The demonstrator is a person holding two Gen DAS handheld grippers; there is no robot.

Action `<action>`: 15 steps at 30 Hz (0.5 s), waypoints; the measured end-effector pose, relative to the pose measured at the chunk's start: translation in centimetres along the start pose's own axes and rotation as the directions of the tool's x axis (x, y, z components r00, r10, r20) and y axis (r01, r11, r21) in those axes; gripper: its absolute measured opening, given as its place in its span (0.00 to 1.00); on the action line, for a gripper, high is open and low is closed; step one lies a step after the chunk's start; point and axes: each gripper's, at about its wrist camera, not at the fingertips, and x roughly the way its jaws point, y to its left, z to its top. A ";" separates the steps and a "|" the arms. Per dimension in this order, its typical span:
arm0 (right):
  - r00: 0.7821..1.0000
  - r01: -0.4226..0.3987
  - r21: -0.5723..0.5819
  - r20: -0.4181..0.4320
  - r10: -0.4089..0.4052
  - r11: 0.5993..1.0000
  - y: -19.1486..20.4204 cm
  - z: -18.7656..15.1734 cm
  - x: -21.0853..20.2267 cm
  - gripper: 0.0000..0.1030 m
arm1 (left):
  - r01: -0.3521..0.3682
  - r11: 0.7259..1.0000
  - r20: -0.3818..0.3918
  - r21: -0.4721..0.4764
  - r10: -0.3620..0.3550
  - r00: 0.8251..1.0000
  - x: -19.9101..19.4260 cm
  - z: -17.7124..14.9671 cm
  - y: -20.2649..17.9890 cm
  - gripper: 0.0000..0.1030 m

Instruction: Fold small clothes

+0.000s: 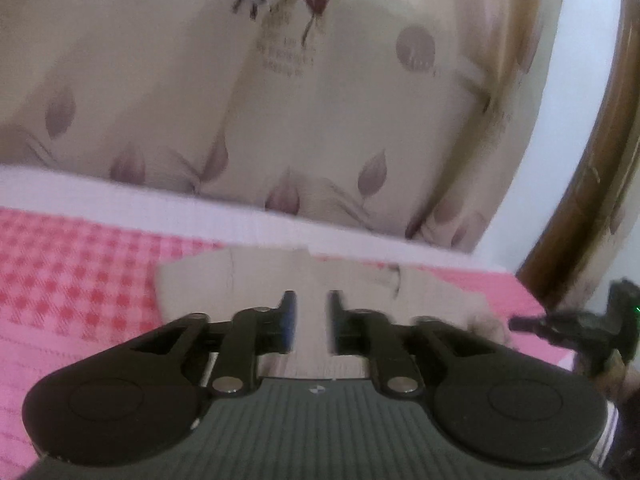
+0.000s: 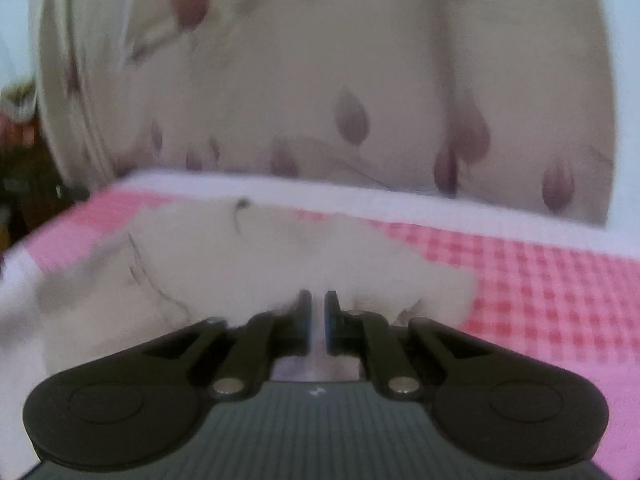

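- One pink checked cloth (image 1: 72, 280) covers the surface, filling the left of the left wrist view and the right of the right wrist view; a plain pale band runs along its far edge
- One small cream garment (image 1: 248, 276) lies flat on that cloth, at lower centre of the left wrist view and centre-left of the right wrist view (image 2: 248, 256); its near edge is hidden behind the tools, and faint dark marks on it are too blurred to read
- One left gripper (image 1: 311, 322) at bottom centre, jaws a narrow gap apart with the garment showing between them; whether they pinch the fabric I cannot tell
- One right gripper (image 2: 318, 320) at bottom centre, jaws nearly together over the garment's near edge; a grip cannot be confirmed
- One cream curtain (image 1: 320, 100) with mauve leaf prints fills the upper half of both views, its printed lettering unreadable
- One curved brown wooden rail (image 1: 592, 160) at the right edge, cut off by the frame
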 end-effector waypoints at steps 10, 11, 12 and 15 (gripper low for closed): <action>0.995 0.047 -0.092 -0.082 -0.055 0.995 -0.2 -1.1 3.8 0.25 | 0.027 0.995 -0.089 0.100 -0.018 0.996 3.9 -1.4 1.4 0.95; 0.994 0.063 -0.106 -0.083 -0.072 0.992 -0.2 -1.1 3.8 0.36 | 0.036 0.995 -0.101 0.088 -0.027 0.995 4.3 -1.4 1.7 0.95; 0.992 0.083 -0.115 -0.081 -0.092 0.990 -0.1 -1.2 3.8 0.64 | 0.044 0.996 -0.113 0.077 -0.035 0.993 4.7 -1.4 2.0 0.95; 0.998 0.006 -0.110 -0.057 -0.013 0.994 -0.3 -1.5 3.2 0.79 | 0.078 0.996 -0.146 0.050 -0.070 0.987 5.4 -1.7 2.5 0.95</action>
